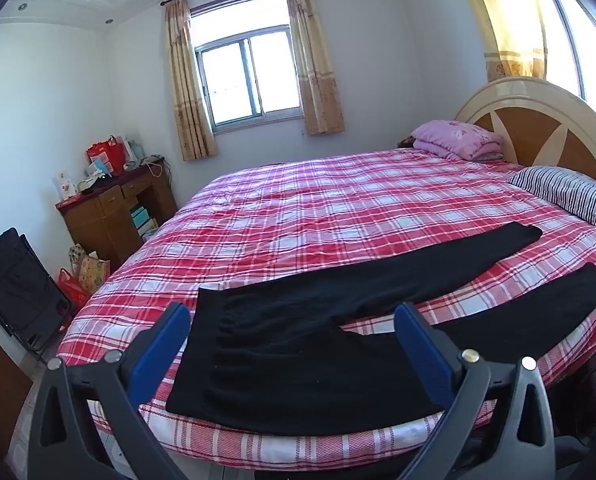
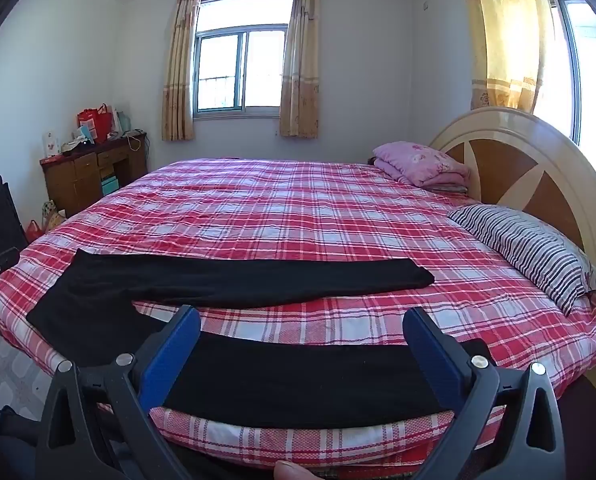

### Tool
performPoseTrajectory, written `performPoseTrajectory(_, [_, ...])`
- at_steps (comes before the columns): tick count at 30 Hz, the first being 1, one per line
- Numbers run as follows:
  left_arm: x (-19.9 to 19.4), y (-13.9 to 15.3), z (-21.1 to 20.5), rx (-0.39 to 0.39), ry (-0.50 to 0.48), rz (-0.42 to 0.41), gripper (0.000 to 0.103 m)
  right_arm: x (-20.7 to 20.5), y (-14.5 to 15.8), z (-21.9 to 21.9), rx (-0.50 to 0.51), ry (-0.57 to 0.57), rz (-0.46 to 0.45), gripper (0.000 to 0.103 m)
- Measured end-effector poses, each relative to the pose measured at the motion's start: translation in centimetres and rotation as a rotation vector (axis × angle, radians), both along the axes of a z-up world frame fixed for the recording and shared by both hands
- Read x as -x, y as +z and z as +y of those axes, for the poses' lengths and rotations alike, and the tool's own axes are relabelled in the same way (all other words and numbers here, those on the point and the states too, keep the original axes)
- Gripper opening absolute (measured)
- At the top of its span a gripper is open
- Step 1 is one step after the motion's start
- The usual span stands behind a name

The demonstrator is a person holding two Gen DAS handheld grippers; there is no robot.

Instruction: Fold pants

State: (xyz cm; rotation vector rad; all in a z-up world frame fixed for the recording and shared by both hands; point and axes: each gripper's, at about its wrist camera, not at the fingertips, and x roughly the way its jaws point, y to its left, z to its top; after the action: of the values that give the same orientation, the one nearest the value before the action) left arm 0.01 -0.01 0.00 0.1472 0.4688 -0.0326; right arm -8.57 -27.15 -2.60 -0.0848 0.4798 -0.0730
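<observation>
Flat on the bed (image 1: 298,208) lay the pants (image 1: 298,360), legs spread apart. Both tools gaped wide and held nothing: the left tool (image 1: 292,344) hovered over the waist, the right tool (image 2: 302,344) over the near leg.

Bare plaid bed (image 2: 298,208) beyond the pants (image 2: 234,280); striped pillow (image 2: 530,248) blocks right.
</observation>
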Motion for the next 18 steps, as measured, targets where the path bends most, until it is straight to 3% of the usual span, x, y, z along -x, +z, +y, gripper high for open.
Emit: performPoseTrajectory(18, [-0.6,-0.7,0.7,-0.007,0.011,0.006,0.103,-0.4,-0.5,0.3,0.008,0.0,0.016,0.102])
